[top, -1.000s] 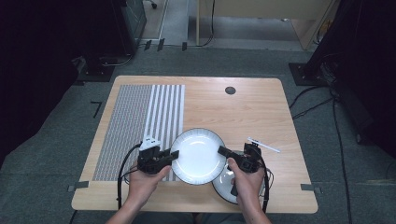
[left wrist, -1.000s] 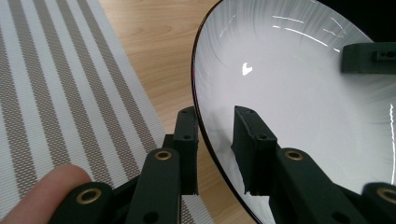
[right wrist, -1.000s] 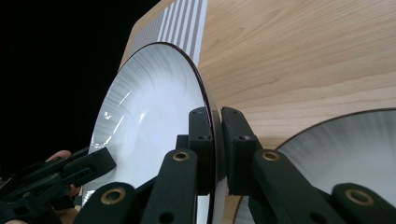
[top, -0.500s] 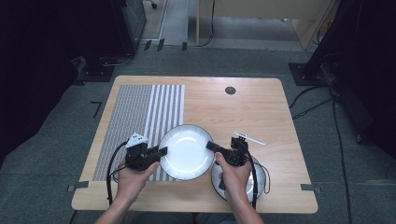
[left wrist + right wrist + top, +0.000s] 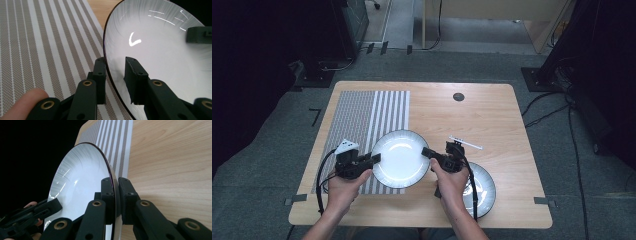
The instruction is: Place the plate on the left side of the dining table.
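White plate [image 5: 399, 158], pinched at its nine o'clock rim by the left gripper [image 5: 373, 159] and at three o'clock by the right gripper [image 5: 428, 152], jaws clamped on it, hangs over the striped mat [image 5: 362, 120]; a second plate [image 5: 482, 189] lies at five o'clock on the worktop [image 5: 492, 110].

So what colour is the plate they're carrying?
White plate with a thin dark rim, clearest in the left gripper view.

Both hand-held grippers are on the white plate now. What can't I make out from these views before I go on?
- Second plate, high view: the near left part is hidden behind the right hand.
- White plate, underside: out of sight in the high view, so any gap above the striped mat cannot be judged.
- Small white item, high view: too small to identify.
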A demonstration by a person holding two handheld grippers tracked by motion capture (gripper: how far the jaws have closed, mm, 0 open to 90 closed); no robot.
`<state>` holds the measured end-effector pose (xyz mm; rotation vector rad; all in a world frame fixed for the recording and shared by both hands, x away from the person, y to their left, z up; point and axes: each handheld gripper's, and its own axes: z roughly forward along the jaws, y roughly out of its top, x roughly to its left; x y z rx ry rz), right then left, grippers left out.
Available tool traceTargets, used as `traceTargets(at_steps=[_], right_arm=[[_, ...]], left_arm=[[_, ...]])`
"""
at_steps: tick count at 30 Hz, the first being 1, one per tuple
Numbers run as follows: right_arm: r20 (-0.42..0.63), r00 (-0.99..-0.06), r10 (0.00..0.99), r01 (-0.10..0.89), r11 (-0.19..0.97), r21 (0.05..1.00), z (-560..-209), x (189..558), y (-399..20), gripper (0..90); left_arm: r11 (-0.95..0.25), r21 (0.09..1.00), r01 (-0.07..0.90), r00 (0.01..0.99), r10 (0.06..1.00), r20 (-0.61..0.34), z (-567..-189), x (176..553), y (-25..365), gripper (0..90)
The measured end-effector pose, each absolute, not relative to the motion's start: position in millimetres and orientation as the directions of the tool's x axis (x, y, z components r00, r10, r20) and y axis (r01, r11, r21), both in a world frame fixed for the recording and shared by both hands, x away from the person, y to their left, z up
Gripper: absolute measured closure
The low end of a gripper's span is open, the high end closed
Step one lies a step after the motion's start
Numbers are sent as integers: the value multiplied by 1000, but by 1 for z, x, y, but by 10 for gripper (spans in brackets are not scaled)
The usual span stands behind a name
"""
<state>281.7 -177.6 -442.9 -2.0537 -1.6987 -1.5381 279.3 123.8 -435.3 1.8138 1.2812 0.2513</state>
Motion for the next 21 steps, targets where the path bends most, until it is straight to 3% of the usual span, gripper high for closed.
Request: traceTargets(at_steps=[21], right_arm=[[709, -115, 695, 798, -360, 483, -444, 314, -131, 841]], left_arm=[[-24, 742, 670, 375, 874, -309, -437, 298, 167, 726]])
